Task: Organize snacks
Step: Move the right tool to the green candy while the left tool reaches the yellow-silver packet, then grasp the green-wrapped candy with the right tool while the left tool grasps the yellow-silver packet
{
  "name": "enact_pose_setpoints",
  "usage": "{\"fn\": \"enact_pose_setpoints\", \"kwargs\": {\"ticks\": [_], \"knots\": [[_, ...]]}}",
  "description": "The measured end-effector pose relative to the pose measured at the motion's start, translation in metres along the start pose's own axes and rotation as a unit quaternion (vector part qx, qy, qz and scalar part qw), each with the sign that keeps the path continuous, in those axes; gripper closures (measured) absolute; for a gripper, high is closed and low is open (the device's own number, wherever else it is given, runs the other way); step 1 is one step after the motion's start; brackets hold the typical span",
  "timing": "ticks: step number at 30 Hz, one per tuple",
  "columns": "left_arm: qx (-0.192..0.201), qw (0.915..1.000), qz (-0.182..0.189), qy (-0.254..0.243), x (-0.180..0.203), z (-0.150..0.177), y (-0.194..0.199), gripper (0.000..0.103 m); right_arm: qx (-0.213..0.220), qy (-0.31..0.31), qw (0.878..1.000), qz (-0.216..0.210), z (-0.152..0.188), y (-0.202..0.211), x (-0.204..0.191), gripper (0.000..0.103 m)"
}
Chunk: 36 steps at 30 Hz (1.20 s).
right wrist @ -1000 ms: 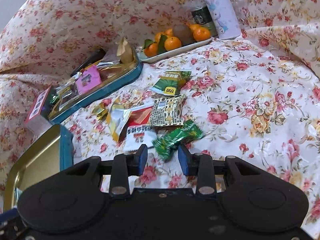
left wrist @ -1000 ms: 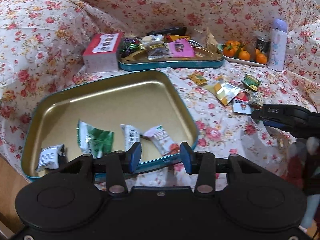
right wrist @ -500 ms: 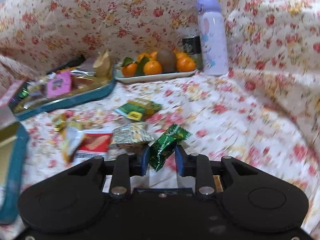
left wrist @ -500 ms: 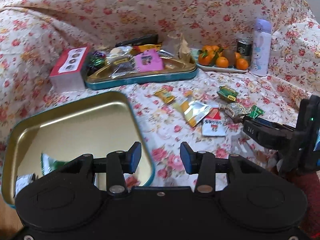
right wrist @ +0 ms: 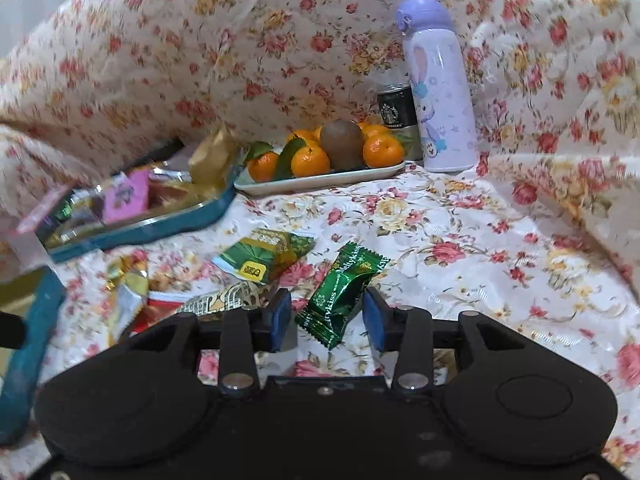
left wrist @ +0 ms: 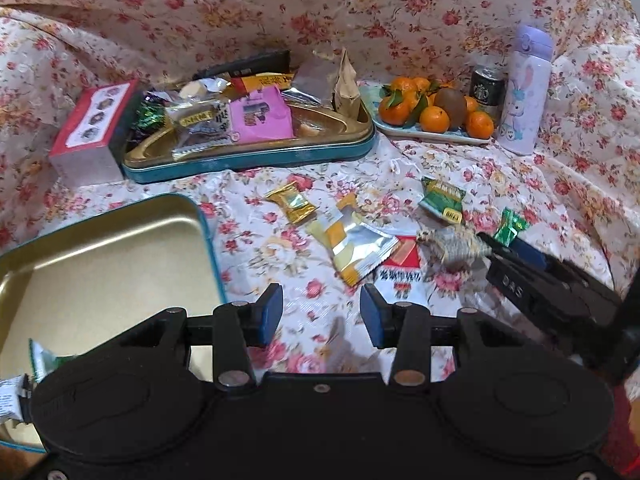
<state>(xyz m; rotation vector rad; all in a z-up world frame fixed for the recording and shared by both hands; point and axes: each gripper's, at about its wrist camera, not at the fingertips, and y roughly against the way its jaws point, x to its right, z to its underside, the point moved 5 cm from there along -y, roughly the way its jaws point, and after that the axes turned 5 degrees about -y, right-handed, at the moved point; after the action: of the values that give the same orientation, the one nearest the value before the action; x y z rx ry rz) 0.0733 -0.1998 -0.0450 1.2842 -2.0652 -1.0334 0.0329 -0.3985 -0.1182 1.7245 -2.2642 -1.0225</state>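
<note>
1. My right tongs (right wrist: 325,314) have just been opening: the blue pads stand apart on either side of the green Meltykiss candy (right wrist: 343,294), and from the right wrist view neither pad presses it. The wrapper lies tilted between them on the flowered cloth (right wrist: 460,240).
2. My left tongs (left wrist: 321,315) are spread wide and hold nothing; they hang over bare cloth just beside the empty gold tin (left wrist: 100,248).
3. Loose snacks lie on the cloth between the two tongs: a gold candy (left wrist: 293,202), a yellow-and-silver packet (left wrist: 354,246), a red-and-white packet (left wrist: 402,270) partly under its neighbours, a patterned packet (left wrist: 454,242) and a green-and-gold packet (left wrist: 443,199).
4. The filled teal tin (left wrist: 248,158) sits at the back, with a red box (left wrist: 92,120) touching its left end.
5. A plate of oranges (right wrist: 320,178), a dark can (right wrist: 396,110) and a lilac bottle (right wrist: 438,92) stand close together at the back right.
6. Hidden or unclear: the near corner of the gold tin is covered by my left rig, and only the edges of two wrappers (left wrist: 40,364) show inside it. The left part of the right wrist view is motion-blurred.
7. Pose: both tongs point forward and downward; the right rig enters the left wrist view from the right edge.
</note>
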Motion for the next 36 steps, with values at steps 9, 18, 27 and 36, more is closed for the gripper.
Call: {"fn": "enact_pose_setpoints", "kwargs": {"ticks": [9, 18, 27, 36], "knots": [[-0.027, 0.998, 0.032, 0.047, 0.007, -0.027, -0.034, 0.052, 0.004, -0.005, 1.0, -0.007, 0.002, 0.002, -0.003, 0.058], [-0.037, 0.9965, 0.018, 0.073, 0.008, -0.044, -0.058, 0.052, 0.006, -0.012, 1.0, -0.006, 0.002, 0.002, -0.001, 0.059], [-0.067, 0.9925, 0.008, 0.102, 0.002, -0.037, -0.081, 0.05, 0.006, -0.013, 1.0, -0.005, 0.001, 0.002, -0.001, 0.059], [-0.068, 0.9933, -0.007, 0.093, 0.002, -0.038, -0.093, 0.049, 0.007, -0.012, 1.0, -0.002, 0.001, 0.0, -0.001, 0.071]]}}
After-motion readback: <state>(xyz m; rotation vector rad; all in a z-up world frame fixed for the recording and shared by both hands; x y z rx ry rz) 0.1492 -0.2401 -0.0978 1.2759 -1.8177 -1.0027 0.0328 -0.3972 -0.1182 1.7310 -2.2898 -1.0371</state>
